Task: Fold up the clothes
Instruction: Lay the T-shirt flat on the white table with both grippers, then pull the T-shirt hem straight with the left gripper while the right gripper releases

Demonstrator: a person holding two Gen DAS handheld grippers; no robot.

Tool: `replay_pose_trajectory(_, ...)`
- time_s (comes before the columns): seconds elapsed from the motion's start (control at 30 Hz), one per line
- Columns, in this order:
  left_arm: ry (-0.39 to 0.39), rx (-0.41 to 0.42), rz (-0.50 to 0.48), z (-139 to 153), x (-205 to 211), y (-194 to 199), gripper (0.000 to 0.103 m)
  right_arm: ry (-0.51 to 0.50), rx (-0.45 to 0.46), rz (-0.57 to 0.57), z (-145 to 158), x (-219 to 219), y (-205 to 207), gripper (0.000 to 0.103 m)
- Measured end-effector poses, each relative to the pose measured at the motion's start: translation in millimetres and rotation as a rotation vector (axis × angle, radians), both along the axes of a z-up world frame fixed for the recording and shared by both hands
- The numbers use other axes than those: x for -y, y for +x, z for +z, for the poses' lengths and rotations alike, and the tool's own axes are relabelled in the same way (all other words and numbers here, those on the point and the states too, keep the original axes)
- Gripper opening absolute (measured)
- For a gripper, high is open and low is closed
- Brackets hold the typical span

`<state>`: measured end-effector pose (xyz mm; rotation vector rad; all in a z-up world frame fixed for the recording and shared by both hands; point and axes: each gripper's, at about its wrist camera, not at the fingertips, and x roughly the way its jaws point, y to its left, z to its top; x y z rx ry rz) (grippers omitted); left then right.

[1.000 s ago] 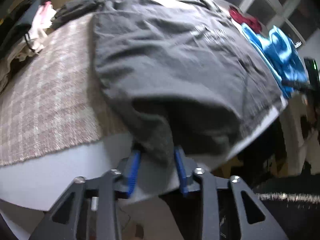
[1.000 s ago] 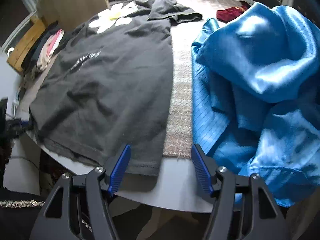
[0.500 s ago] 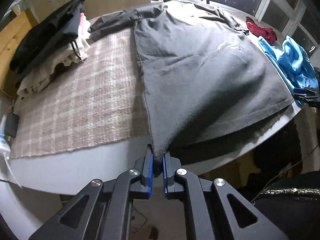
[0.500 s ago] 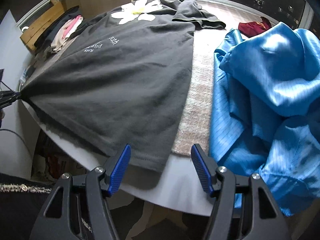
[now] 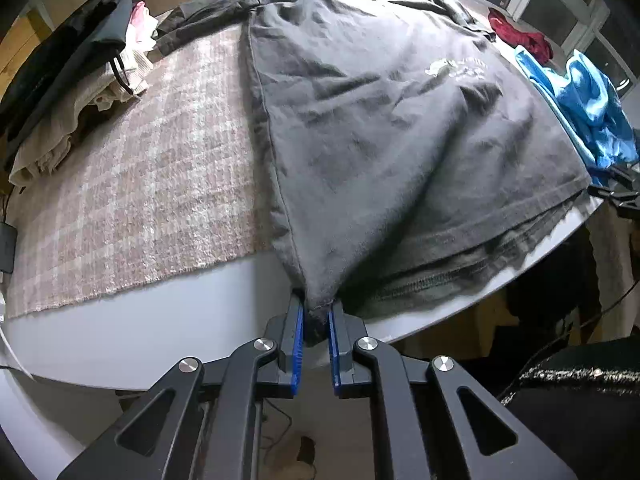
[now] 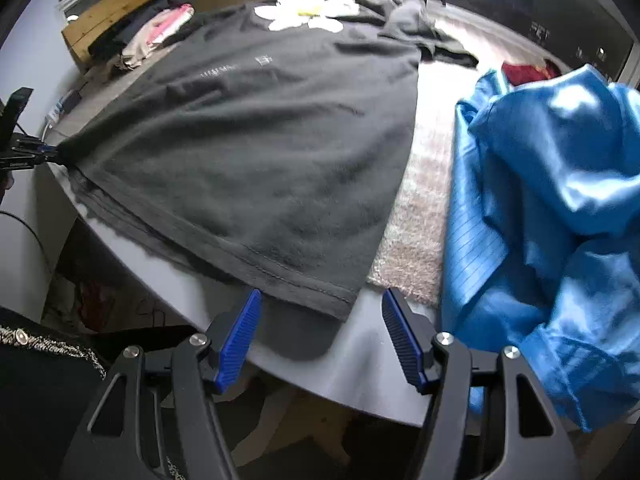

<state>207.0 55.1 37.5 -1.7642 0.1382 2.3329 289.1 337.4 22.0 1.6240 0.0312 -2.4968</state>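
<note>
**Shirt Corner Clamped by Left Gripper**

The dark grey T-shirt (image 5: 360,128) lies spread on the plaid cloth (image 5: 132,200) covering the round desk (image 5: 160,320), its hem at the near edge. The left gripper (image 5: 316,320) has its jaws clenched on the near-left hem corner. The right gripper (image 6: 320,336) hovers near the near-right hem corner, jaws released. A blue garment (image 6: 540,200) lies just right.

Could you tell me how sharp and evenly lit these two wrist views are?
Left wrist: fisheye-bent table edge, fairly sharp dark T-shirt. Right wrist: soft blur on the shirt hem, glare on the blue garment and the flower print.
</note>
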Motion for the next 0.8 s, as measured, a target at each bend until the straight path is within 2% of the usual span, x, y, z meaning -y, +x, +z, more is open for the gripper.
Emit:
replay_pose_trajectory(0.03,0.0,-0.004,0.001,1.8,1.0,-1.0,0.008,-0.002,0.005,0.0,-1.9,-0.7,-1.8,0.055)
replay_pose_trajectory(0.1,-0.006,-0.015,-0.006,8.0,2.2,-1.8,0.008,-0.004,0.015,-0.002,-1.2,-2.3,-5.5,0.006)
replay_pose_trajectory(0.17,-0.018,-0.044,-0.015,19.4,3.2,-1.4,0.008,-0.012,0.007,-0.018,8.1,-5.8,-9.1,0.006)
replay_pose_trajectory(0.3,-0.021,-0.087,-0.003,36.0,5.4,-2.4,0.008,-0.086,-0.09,-0.036,46.6,-14.9,-9.5,0.007)
replay_pose_trajectory(0.33,-0.025,-0.091,0.005,37.3,5.7,-2.6,0.008,-0.083,-0.111,-0.036,51.7,-15.1,-10.4,0.008)
replay_pose_trajectory(0.37,-0.027,-0.091,0.012,37.0,6.6,-2.9,0.008,-0.073,-0.119,-0.038,53.1,-14.4,-11.8,0.015)
replay_pose_trajectory(0.4,-0.026,-0.082,0.019,34.1,8.6,-3.2,0.008,-0.065,-0.11,-0.041,49.9,-14.0,-13.3,0.022)
replay_pose_trajectory(0.43,-0.024,-0.074,0.026,31.2,10.7,-3.5,0.008,-0.055,-0.09,-0.048,42.8,-14.4,-13.7,0.023)
replay_pose_trajectory(0.6,-0.02,-0.045,0.035,17.6,12.2,-10.6,0.008,-0.078,-0.003,-0.065,7.0,-14.4,-0.4,0.023)
replay_pose_trajectory(0.8,-0.015,-0.02,0.029,10.3,14.7,-14.5,0.008,-0.085,-0.019,-0.064,-4.1,-9.7,-0.8,0.023)
